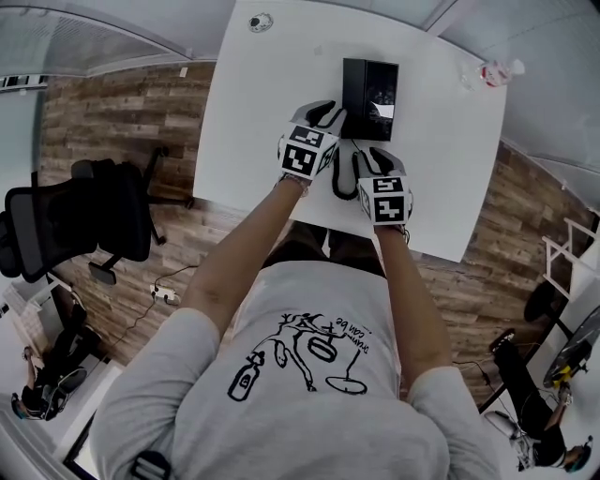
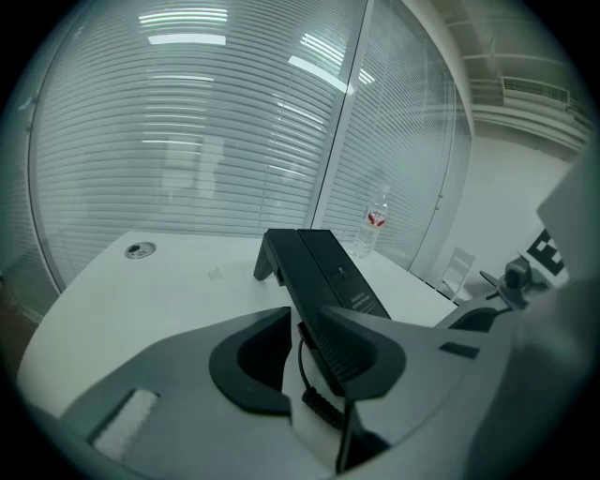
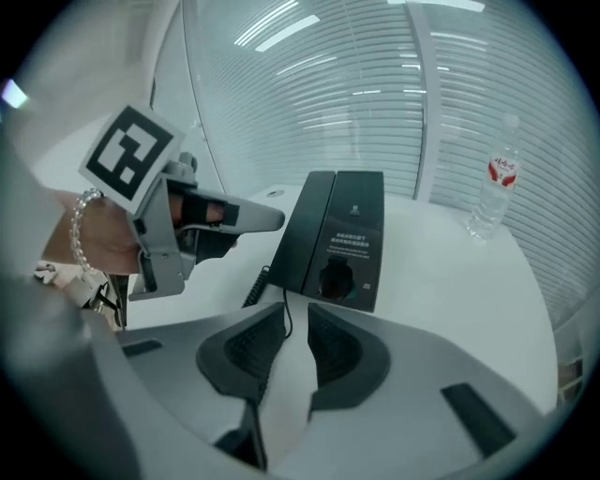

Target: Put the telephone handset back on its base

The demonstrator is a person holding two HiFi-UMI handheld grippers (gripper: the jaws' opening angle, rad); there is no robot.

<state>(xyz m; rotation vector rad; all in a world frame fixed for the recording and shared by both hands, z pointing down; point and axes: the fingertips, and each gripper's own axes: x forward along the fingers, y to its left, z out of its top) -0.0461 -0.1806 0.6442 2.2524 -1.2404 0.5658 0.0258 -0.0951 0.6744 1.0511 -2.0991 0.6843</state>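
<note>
The black telephone base (image 1: 380, 89) stands at the middle of the white table (image 1: 253, 103). The handset (image 1: 353, 89) lies along the base's left side, and the right gripper view shows this handset (image 3: 309, 230) resting there. My left gripper (image 1: 330, 114) is at the phone's near-left corner. Its jaws stand a little apart in the left gripper (image 2: 305, 319) view, the handset's (image 2: 295, 267) near end showing through the gap and clear of the left jaw. My right gripper (image 1: 361, 153) sits just short of the phone. Only the thin cord (image 3: 286, 323) runs through the narrow gap in the right gripper (image 3: 296, 309).
The coiled cord (image 1: 340, 178) lies on the table between the two grippers. A water bottle (image 1: 494, 71) stands at the far right corner, and a round cable grommet (image 1: 261, 22) is at the far edge. A black office chair (image 1: 84, 220) stands on the floor to the left.
</note>
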